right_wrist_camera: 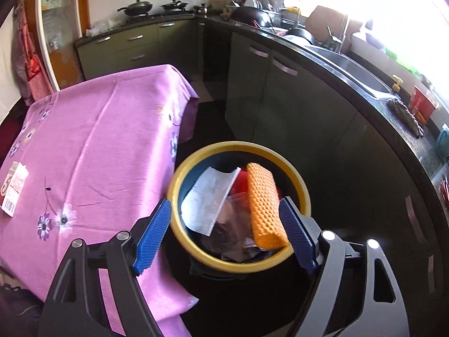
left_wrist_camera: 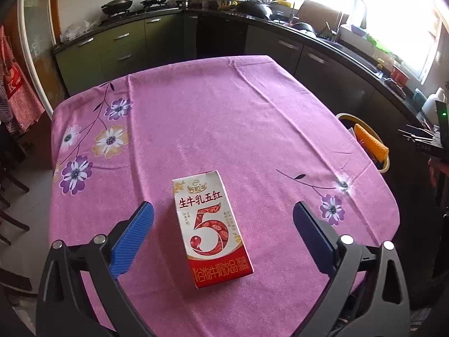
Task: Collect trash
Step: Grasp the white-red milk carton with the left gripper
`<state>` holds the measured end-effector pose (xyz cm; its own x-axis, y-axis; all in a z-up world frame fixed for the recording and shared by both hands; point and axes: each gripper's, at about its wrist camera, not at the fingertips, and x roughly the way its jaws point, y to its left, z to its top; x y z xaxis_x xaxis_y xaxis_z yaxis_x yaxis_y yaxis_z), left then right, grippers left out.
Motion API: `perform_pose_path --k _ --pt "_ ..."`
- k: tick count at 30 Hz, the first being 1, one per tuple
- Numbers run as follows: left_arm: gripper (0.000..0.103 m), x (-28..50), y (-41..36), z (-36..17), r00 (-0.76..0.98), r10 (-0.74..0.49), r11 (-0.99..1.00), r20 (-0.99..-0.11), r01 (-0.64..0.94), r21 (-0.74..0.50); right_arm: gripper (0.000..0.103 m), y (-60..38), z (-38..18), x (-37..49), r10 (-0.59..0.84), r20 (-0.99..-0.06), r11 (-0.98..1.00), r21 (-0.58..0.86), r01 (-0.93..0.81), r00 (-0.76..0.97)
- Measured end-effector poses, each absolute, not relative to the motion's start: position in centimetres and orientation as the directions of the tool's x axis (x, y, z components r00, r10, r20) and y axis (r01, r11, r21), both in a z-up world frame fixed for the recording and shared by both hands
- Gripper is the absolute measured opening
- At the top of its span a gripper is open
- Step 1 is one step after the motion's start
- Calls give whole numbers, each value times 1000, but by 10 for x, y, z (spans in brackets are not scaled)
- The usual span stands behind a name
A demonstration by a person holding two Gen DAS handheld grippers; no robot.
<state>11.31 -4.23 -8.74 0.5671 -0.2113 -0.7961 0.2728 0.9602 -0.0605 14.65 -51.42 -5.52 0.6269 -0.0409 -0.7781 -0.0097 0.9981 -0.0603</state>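
Note:
A red and white milk carton (left_wrist_camera: 212, 229) with a big "5" lies flat on the pink flowered tablecloth (left_wrist_camera: 213, 118). My left gripper (left_wrist_camera: 223, 210) is open above it, one blue pad on each side, not touching. The carton also shows at the left edge of the right wrist view (right_wrist_camera: 14, 189). My right gripper (right_wrist_camera: 224, 206) is open and empty over the yellow-rimmed trash bin (right_wrist_camera: 190, 165). The bin holds an orange foam net (right_wrist_camera: 263, 205), white paper (right_wrist_camera: 206, 199) and a clear plastic bag (right_wrist_camera: 233, 219).
The bin (left_wrist_camera: 385, 165) stands on the floor beside the table's right edge. Dark kitchen cabinets and a counter (right_wrist_camera: 322, 64) with sink and pans run along the back and right. A red apron (left_wrist_camera: 16, 90) hangs at the left.

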Motion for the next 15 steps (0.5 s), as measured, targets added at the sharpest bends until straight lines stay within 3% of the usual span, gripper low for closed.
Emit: perform_pose_path --k 7,11,15 --pt "95 120 -43 -112 511 -168 976 -843 207 -69 78 -506 -59 146 -9 -773 998 -45 -41 634" --pt "68 121 -44 -128 464 -176 978 -868 181 -101 78 -507 -61 149 6 -772 998 -36 -52 636" --pt "61 117 -46 -136 448 -156 981 -880 174 -85 79 -501 -62 149 15 -773 997 -35 -66 635"
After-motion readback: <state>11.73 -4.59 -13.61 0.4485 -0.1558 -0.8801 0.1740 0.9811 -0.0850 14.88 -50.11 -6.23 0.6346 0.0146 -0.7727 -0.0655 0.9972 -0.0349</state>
